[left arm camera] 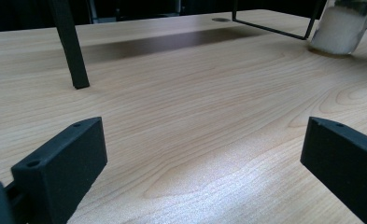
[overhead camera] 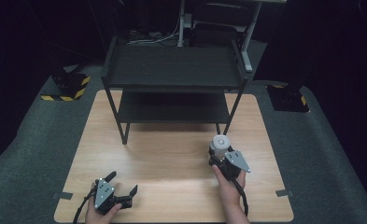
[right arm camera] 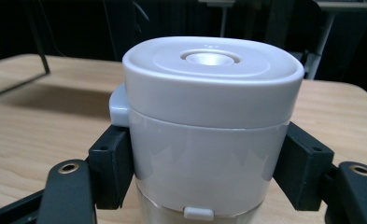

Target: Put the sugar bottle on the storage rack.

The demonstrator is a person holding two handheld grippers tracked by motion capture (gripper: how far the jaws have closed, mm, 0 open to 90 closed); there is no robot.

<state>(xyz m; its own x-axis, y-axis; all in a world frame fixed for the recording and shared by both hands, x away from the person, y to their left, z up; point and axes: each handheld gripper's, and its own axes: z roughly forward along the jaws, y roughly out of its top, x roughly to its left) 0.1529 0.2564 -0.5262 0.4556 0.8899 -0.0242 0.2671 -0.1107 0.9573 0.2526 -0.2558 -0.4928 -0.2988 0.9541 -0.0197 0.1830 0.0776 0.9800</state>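
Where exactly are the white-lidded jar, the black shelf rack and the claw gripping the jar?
Jar (right arm camera: 204, 135), right gripper view, on its side wall below the lid.
Black shelf rack (overhead camera: 172, 65), high view, on its top shelf.
Right claw (overhead camera: 221, 158), high view, between its fingertips at the jar.

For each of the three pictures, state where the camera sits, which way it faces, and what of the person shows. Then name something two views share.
High view: above the person's side, looking forward and down on the table and black shelf rack; both hands, left gripper and right gripper show.
Left gripper view: low over the tabletop, looking along its open jaws toward a rack leg.
Right gripper view: level, its jaws shut on the white-lidded container.
Shared: the container appears in all three.
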